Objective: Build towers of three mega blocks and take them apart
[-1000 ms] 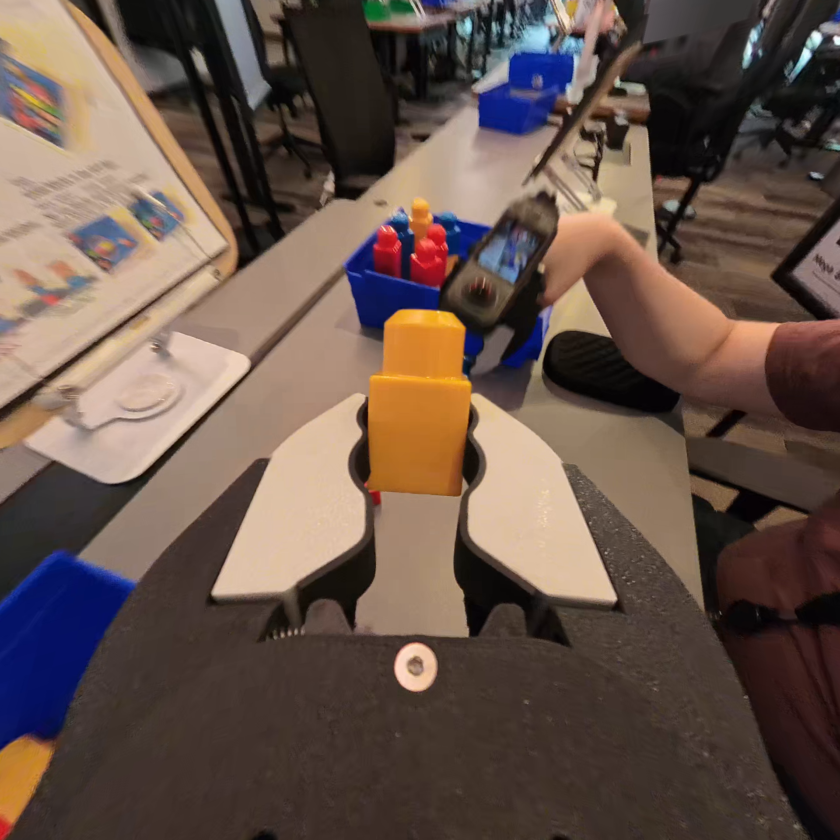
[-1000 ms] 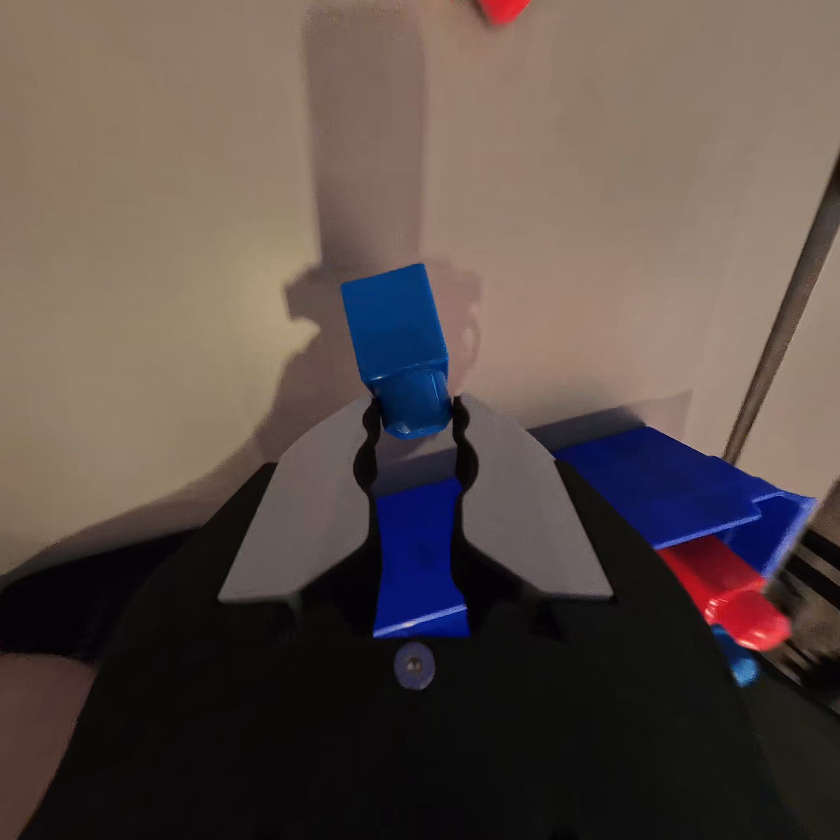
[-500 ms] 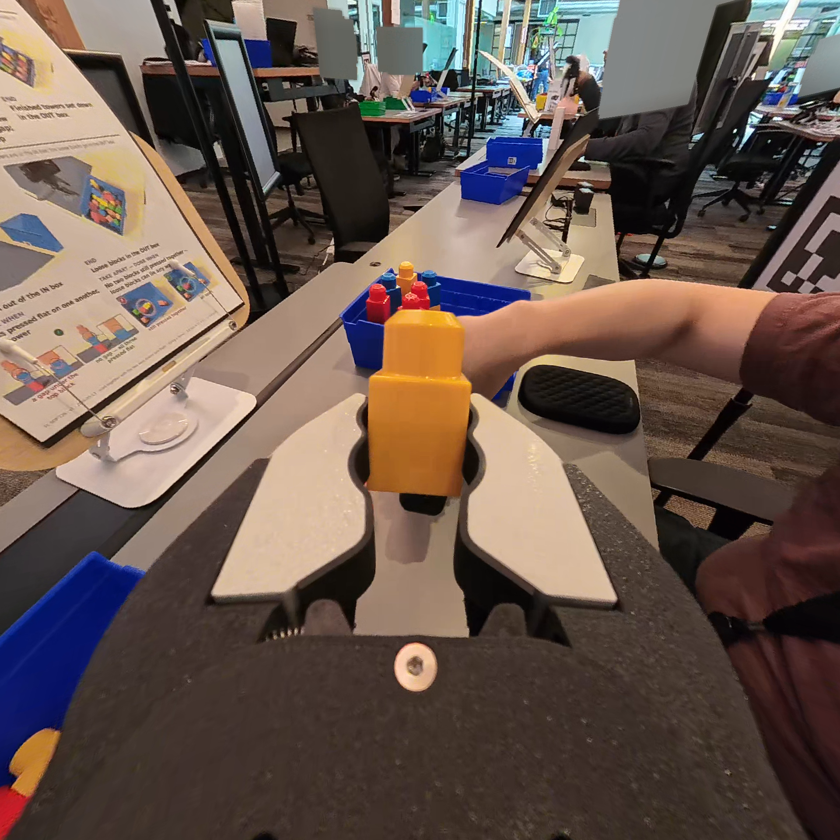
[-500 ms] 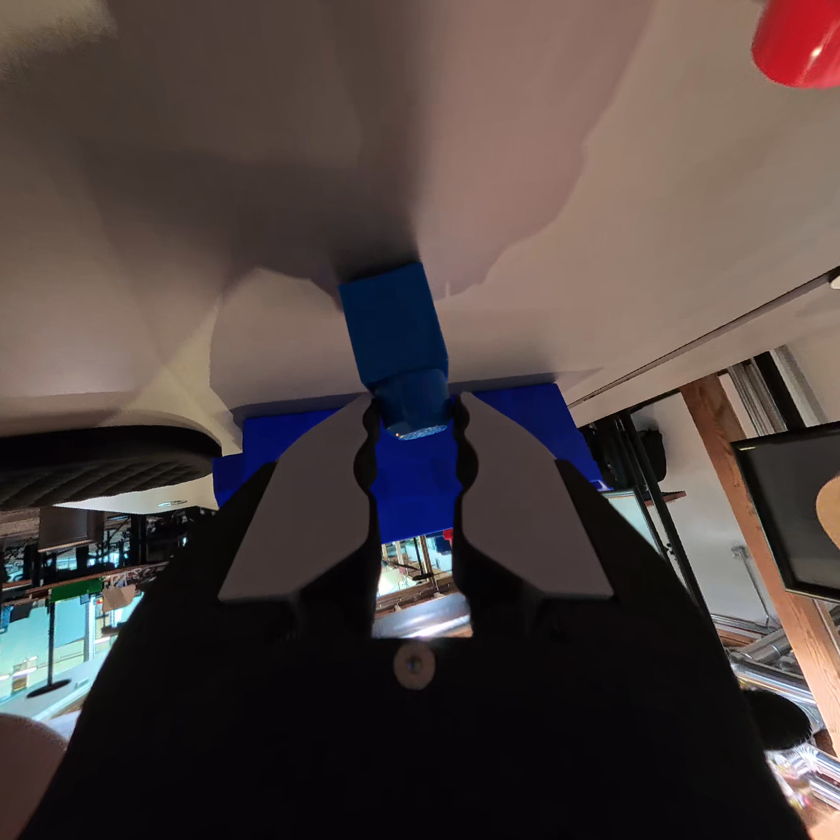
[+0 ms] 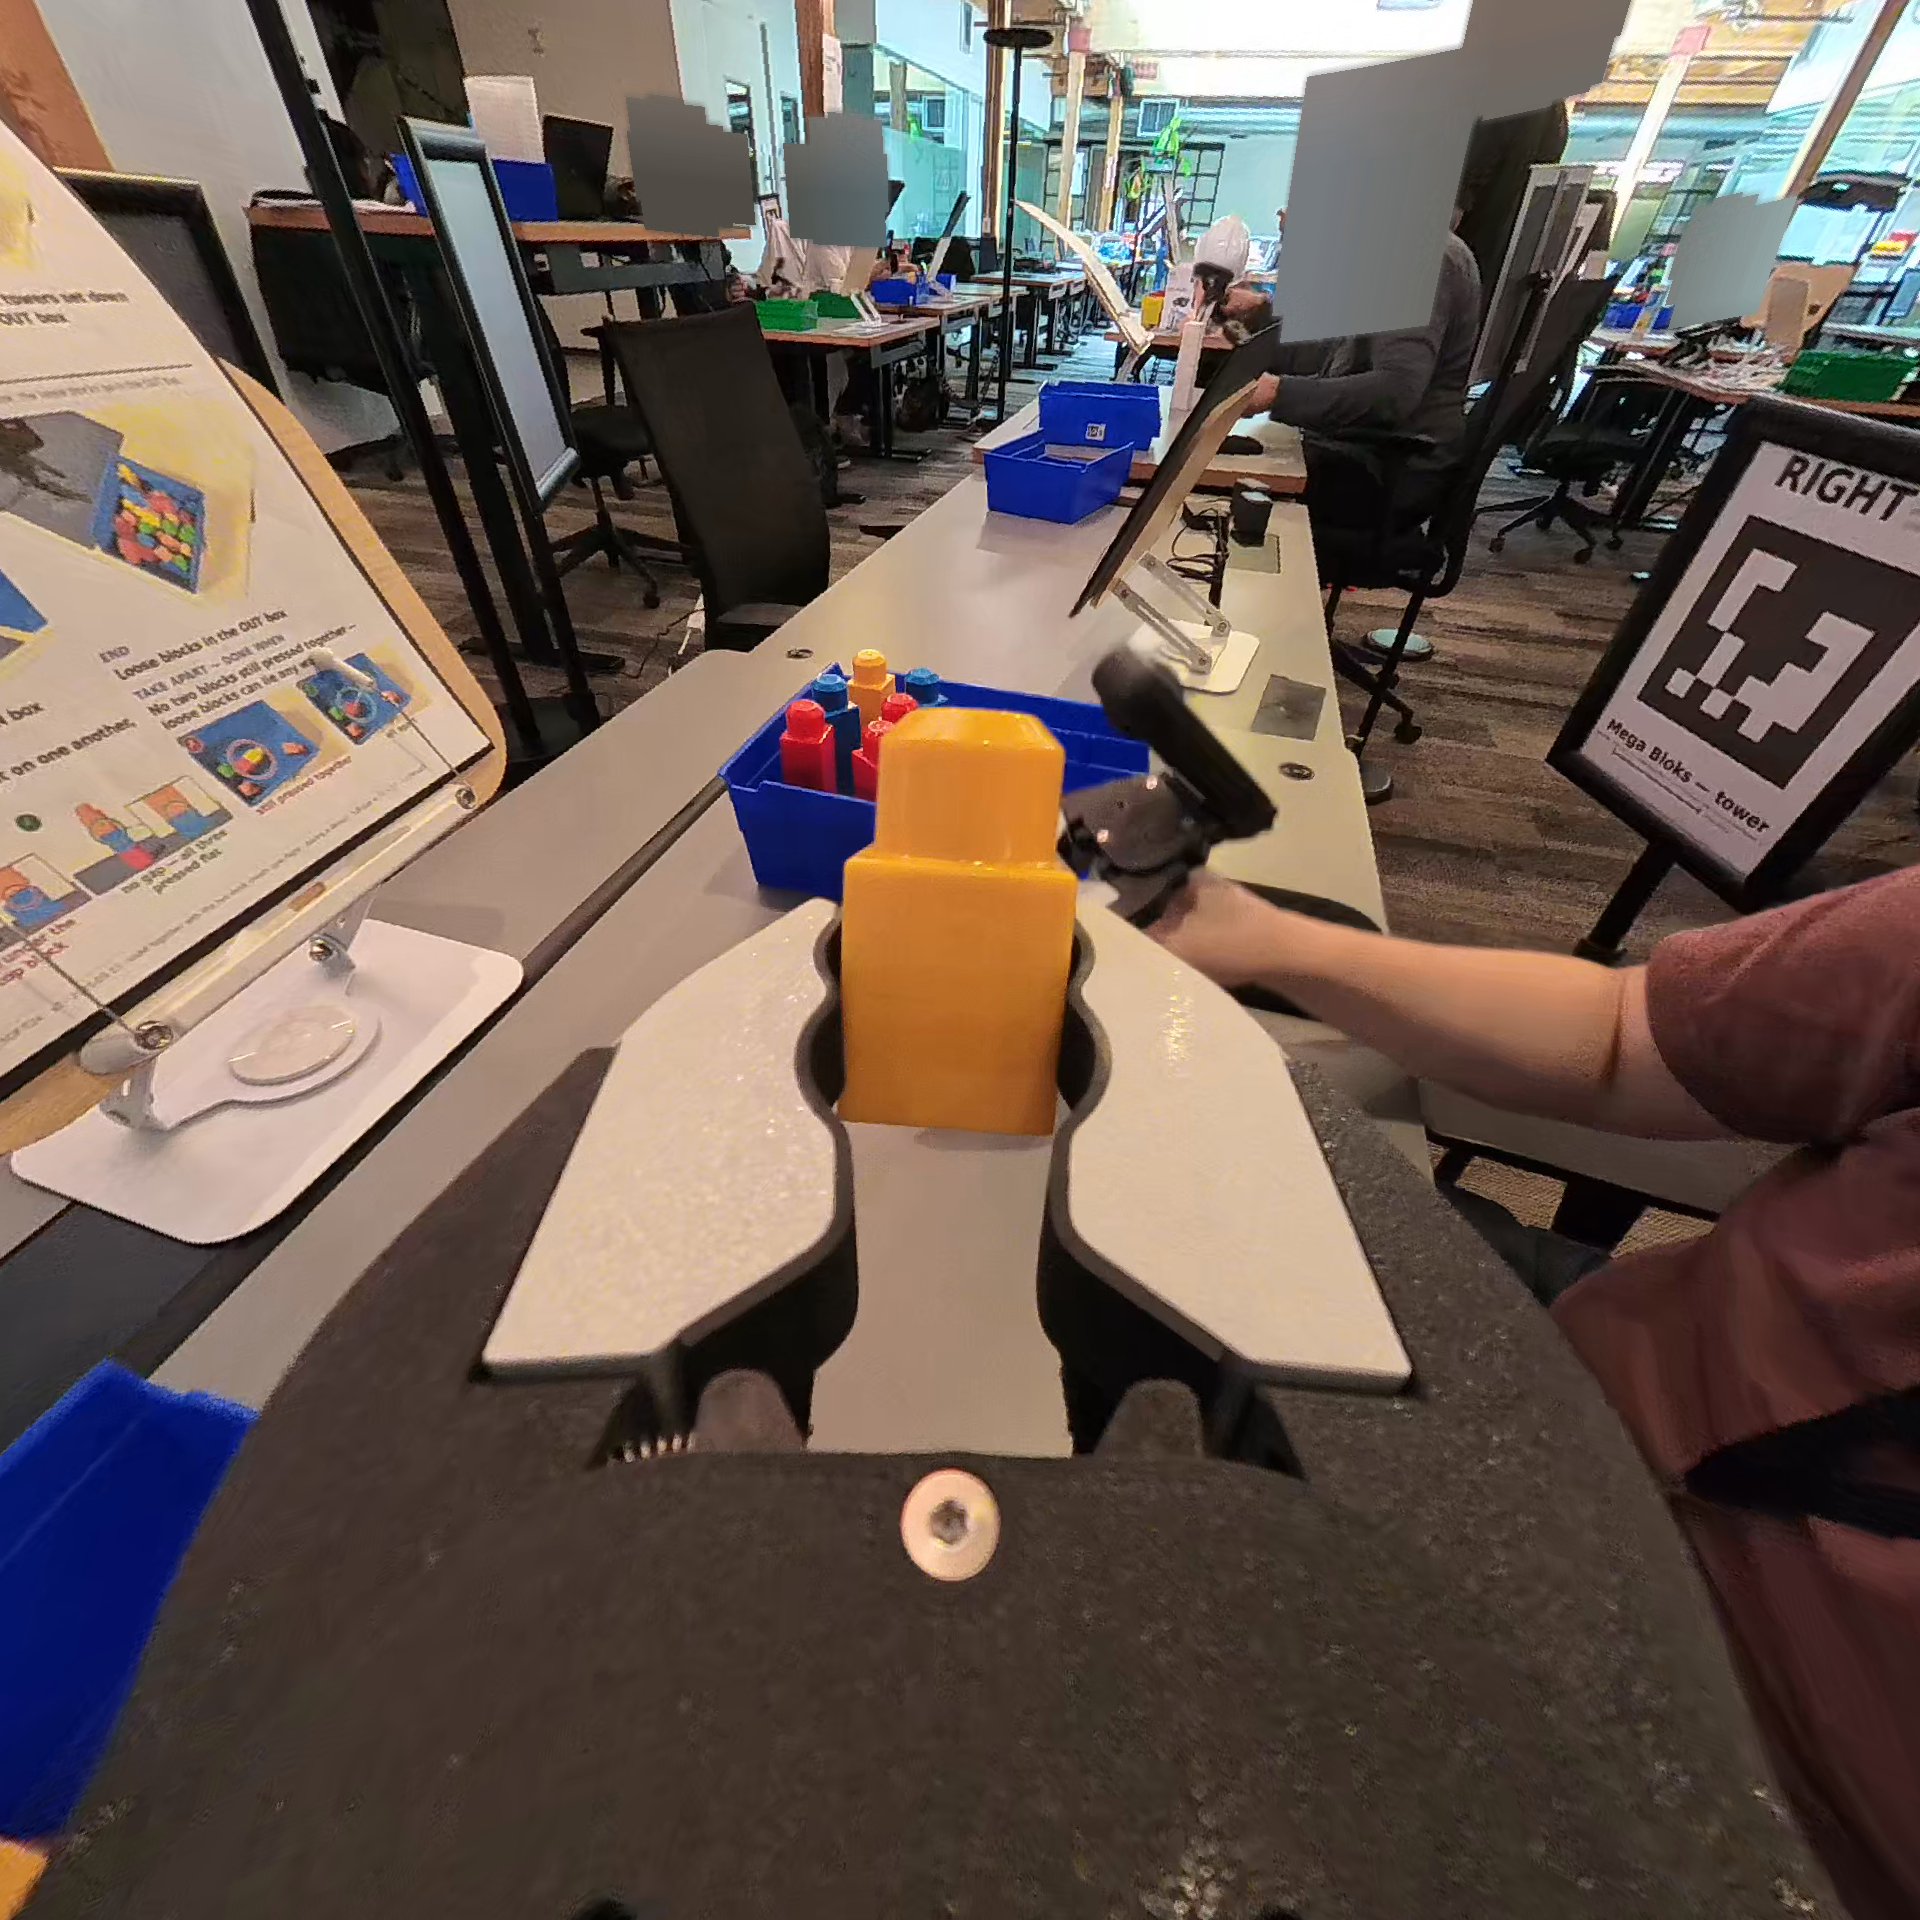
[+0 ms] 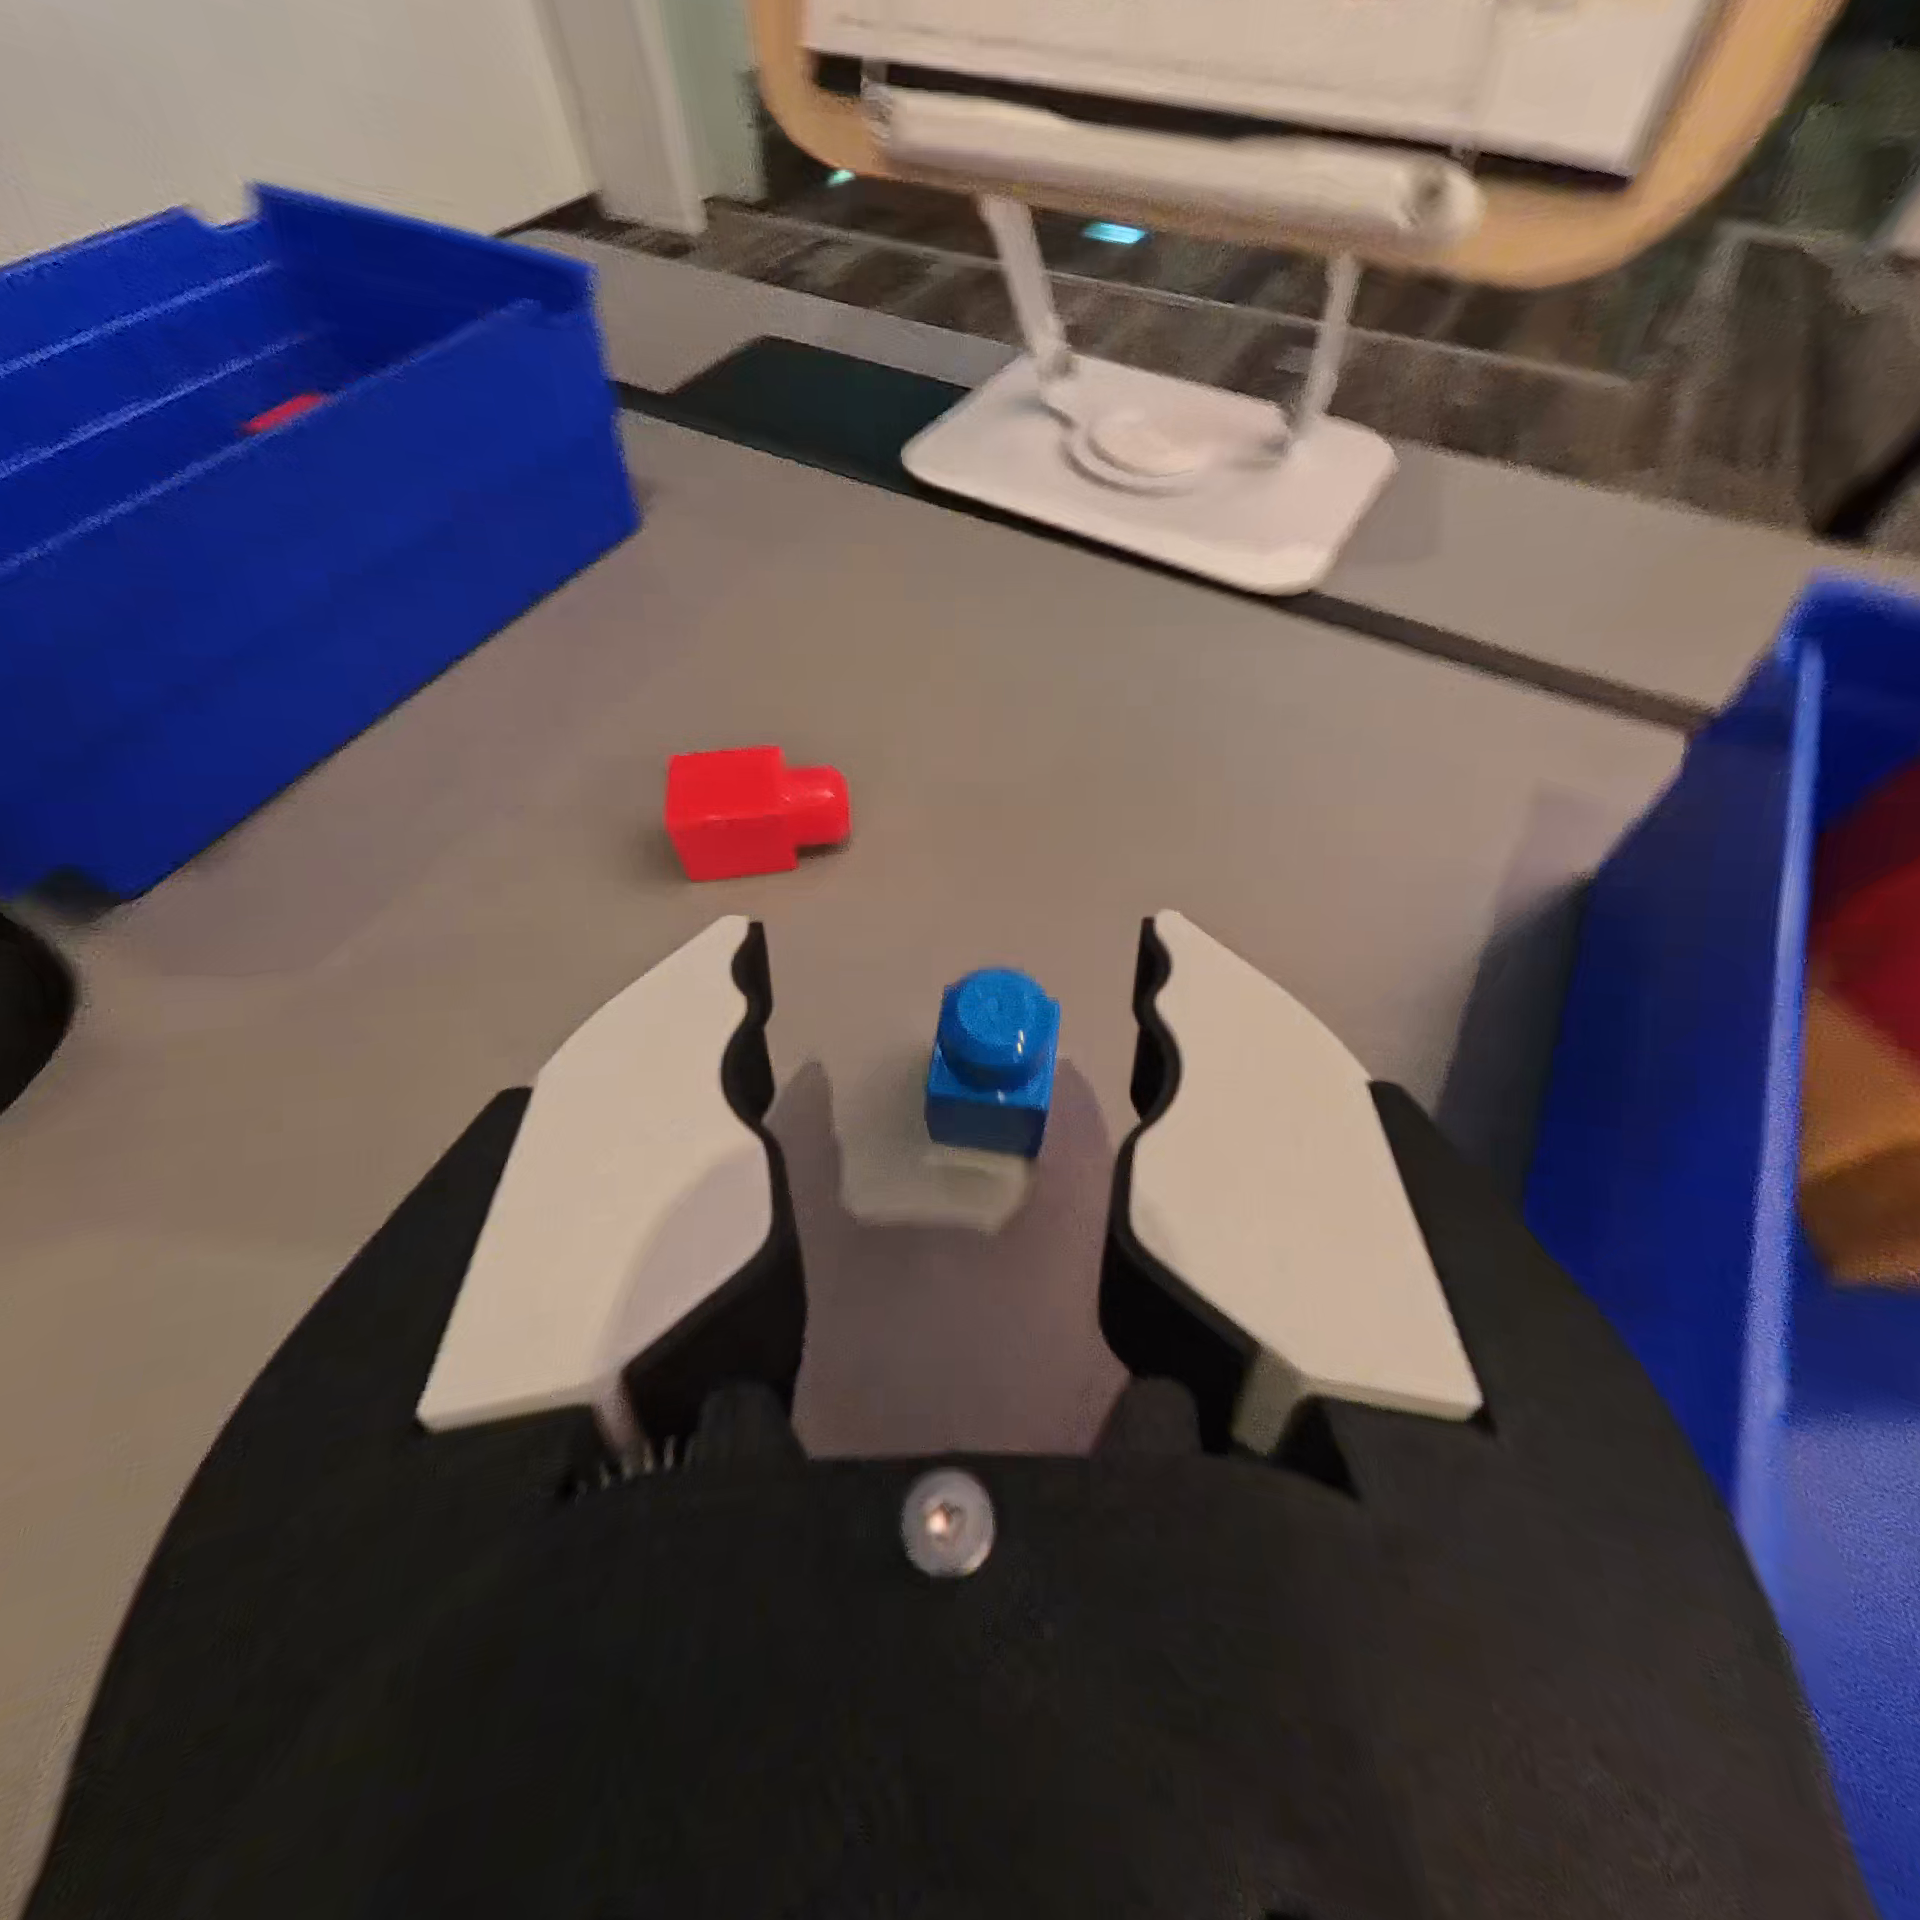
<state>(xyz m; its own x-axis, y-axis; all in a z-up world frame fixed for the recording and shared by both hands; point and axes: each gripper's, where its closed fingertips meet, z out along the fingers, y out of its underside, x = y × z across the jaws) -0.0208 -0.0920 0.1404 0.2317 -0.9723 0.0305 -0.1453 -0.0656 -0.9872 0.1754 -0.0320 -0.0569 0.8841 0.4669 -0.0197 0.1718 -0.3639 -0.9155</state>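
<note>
Left hand-held gripper point(image 5: 954, 1023) clenched on a yellow mega block point(image 5: 956, 935), both grey pads point(image 5: 727, 1101) pressed against its sides, stud pointing up, block upright and lifted clear of the grey table point(image 5: 623, 935). Beyond it, a blue bin point(image 5: 790, 831) on the table with upright red, blue and yellow blocks point(image 5: 831, 727) standing inside. Just right of the bin, the right hand-held gripper point(image 5: 1153, 821) seen from outside, gripped in a person's hand point(image 5: 1226, 925), forearm reaching in from a maroon sleeve point(image 5: 1787, 1039). At left, an instruction board point(image 5: 156, 644) on a white stand. At right, a framed sign point(image 5: 1787, 644) with a black-and-white marker. At the lower left corner, the edge of another blue bin point(image 5: 94, 1538).

In the right wrist view, right hand-held gripper point(image 6: 951, 1039) released, jaws spread wide, grasp bare. Blue mega block point(image 6: 992, 1065) standing upright on the table point(image 6: 1143, 727) between the fingers, stud up, clear gaps on both sides, touching neither pad. Red mega block point(image 6: 748, 810) lying on its side on the table ahead, stud pointing right, apart from the blue one. Blue bin point(image 6: 291, 499) at far left, something small and red inside, too blurred to identify. Wall of a second blue bin point(image 6: 1683, 1039) at right edge. White stand base point(image 6: 1153, 478) of the board farther back.
</note>
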